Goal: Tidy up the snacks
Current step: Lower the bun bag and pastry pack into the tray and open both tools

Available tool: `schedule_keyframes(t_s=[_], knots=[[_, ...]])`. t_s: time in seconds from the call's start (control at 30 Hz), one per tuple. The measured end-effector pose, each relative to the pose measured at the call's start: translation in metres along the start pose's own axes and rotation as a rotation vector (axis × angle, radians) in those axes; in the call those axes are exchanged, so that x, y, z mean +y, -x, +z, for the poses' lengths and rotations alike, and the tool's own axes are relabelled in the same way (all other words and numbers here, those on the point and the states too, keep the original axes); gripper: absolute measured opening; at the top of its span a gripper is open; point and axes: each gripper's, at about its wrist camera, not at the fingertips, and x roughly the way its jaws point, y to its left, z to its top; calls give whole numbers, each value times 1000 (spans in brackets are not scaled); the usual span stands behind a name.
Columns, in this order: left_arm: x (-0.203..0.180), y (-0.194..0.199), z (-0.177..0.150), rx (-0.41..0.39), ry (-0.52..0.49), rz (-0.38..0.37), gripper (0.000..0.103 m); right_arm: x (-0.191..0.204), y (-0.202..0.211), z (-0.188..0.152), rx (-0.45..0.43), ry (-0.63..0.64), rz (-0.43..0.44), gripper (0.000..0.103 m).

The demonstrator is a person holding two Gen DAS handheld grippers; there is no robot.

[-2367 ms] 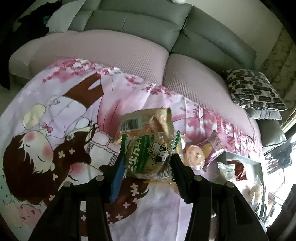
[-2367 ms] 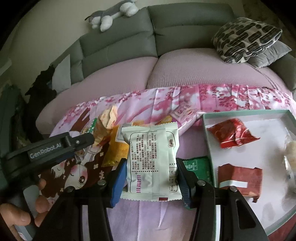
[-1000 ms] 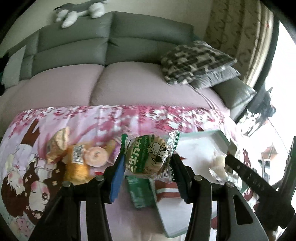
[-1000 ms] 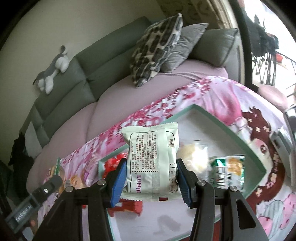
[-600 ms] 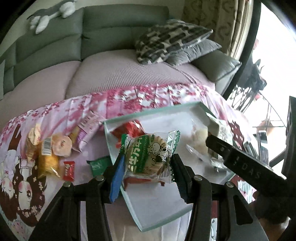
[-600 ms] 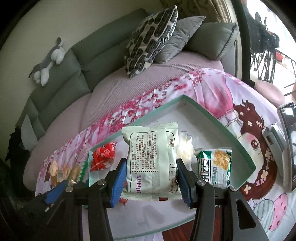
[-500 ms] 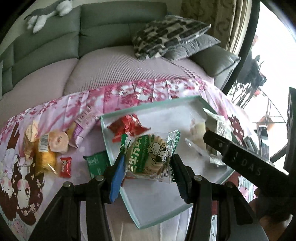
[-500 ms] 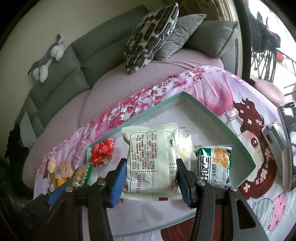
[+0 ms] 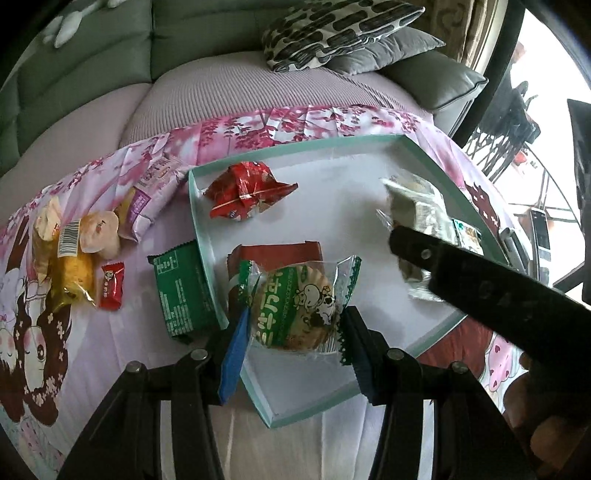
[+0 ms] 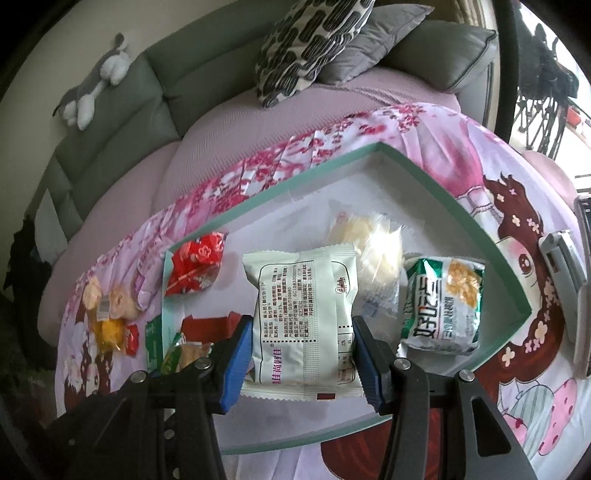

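My left gripper (image 9: 293,332) is shut on a round biscuit in a green and clear wrapper (image 9: 295,304), held over the near left part of the white tray with a teal rim (image 9: 195,206). My right gripper (image 10: 301,345) is shut on a white snack packet (image 10: 304,314) above the same tray (image 10: 461,206). In the tray lie a red crinkled packet (image 9: 243,188), a dark red flat packet (image 9: 277,254), a clear bag of pale pieces (image 10: 373,243) and a green and white packet (image 10: 441,301). The right gripper's black body (image 9: 498,291) crosses the left wrist view.
Loose snacks lie on the pink cartoon cloth left of the tray: a green packet (image 9: 181,288), a small red sweet (image 9: 110,286), a yellow packet (image 9: 70,269), round pastries (image 9: 101,232) and a purple packet (image 9: 147,195). A grey device (image 10: 565,269) lies right of the tray. A sofa with cushions (image 9: 340,26) stands behind.
Both grippers have sunk toward the tray with their snacks still held. The left one has swung from the loose pile on the cloth to over the tray.
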Motion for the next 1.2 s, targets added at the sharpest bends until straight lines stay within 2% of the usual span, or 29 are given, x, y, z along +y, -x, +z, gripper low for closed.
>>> schedule_keyframes(t_s=[0.3, 0.57, 0.93, 1.0, 1.07, 1.2], knots=[[-1, -15, -2, 29, 6, -16, 53, 3, -11, -3, 39, 9, -17, 55], [4, -20, 3, -2, 20, -12, 53, 3, -14, -4, 52, 1, -32, 56], [5, -11, 7, -32, 22, -13, 54, 6, -4, 0, 15, 11, -36, 56], [3, -8, 8, -35, 15, -20, 55, 5, 0, 1, 2, 5, -33, 56], [1, -4, 8, -40, 7, -21, 64, 5, 4, 2, -9, 2, -31, 56], [-1, 5, 10, -60, -1, -24, 65, 4, 8, 2, -19, -4, -29, 56]])
